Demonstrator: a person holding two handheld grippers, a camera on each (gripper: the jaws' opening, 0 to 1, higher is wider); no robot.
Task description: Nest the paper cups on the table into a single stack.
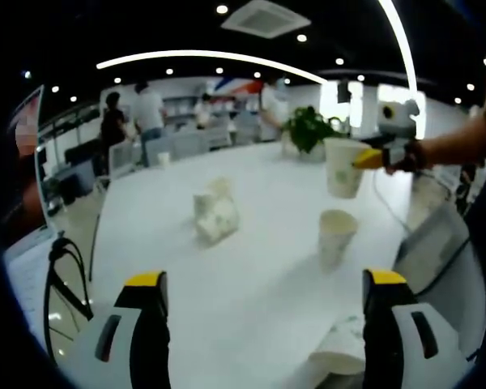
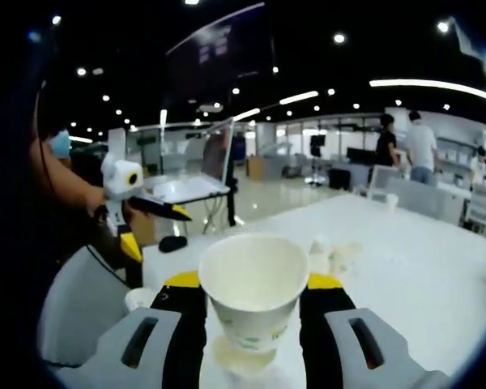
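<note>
The right gripper (image 2: pixel 253 301) has its jaws closed against the sides of an upright paper cup (image 2: pixel 253 301), mouth up, held clear above the tabletop (image 2: pixel 421 267); in the left gripper view the same held cup (image 1: pixel 343 166) hangs in the air with the right gripper (image 1: pixel 371 159) entering from the right side of the frame.

The relation that governs the coming move is vertical alignment; a second cup (image 1: pixel 337 236) stands upright on the tabletop (image 1: pixel 251 292), mouth up, almost directly below the held cup and slightly nearer the person's edge; in the right gripper view a pale rim (image 2: pixel 243 356) shows just beneath the held cup's base, which is probably this standing cup, though the frame is too blurred to confirm. Both long axes appear close to vertical and roughly parallel; nesting calls for a straight descent once the two axes coincide.

The left gripper (image 1: pixel 263 324) has its jaws spread wide and holds nothing; it points across the tabletop toward a crumpled or tipped group of cups (image 1: pixel 215 212) near the middle of the tabletop, well apart from the standing cup. Another cup (image 1: pixel 340 350) lies on its side near the person's edge, just beside the left gripper's right-hand jaw.

The right gripper is much nearer the standing cup; the left gripper is nearer the fallen cup and the central group. A tilted descent could catch the lower rim and tip the standing cup.
</note>
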